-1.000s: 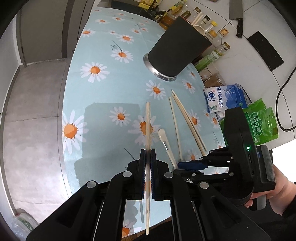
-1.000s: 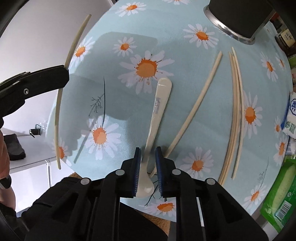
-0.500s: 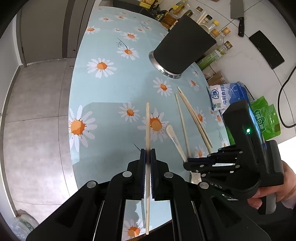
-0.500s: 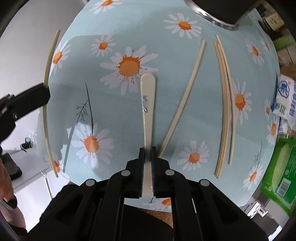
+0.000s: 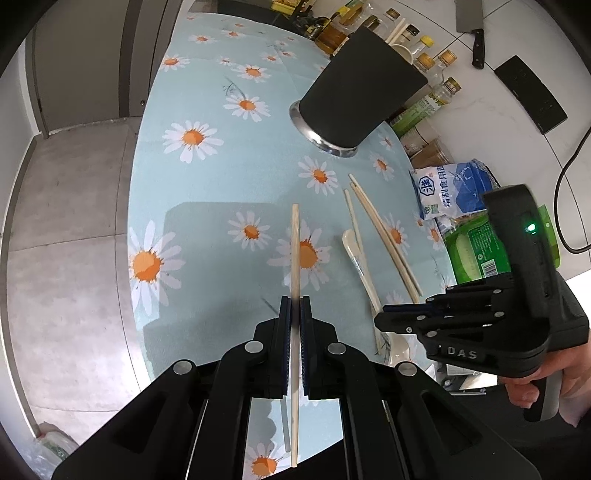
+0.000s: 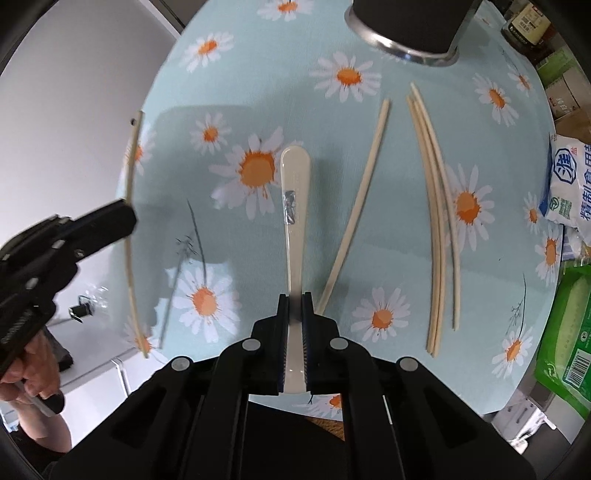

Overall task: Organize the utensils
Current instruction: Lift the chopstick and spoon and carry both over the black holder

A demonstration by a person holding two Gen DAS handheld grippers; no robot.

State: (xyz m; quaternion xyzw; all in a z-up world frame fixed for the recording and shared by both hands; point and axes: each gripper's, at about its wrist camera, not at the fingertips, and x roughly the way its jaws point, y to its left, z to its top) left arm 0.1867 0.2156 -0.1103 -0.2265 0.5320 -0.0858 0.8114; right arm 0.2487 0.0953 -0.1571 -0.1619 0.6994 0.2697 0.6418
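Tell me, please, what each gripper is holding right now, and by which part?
Left gripper: a chopstick, gripped near its middle. Right gripper: the white spoon, gripped low on its handle, near the bowl.

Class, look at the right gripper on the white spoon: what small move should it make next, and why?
Probably lift straight up. The right gripper is shut on the spoon, which seems to lie on the tablecloth, beside a loose chopstick; the black holder stands beyond.
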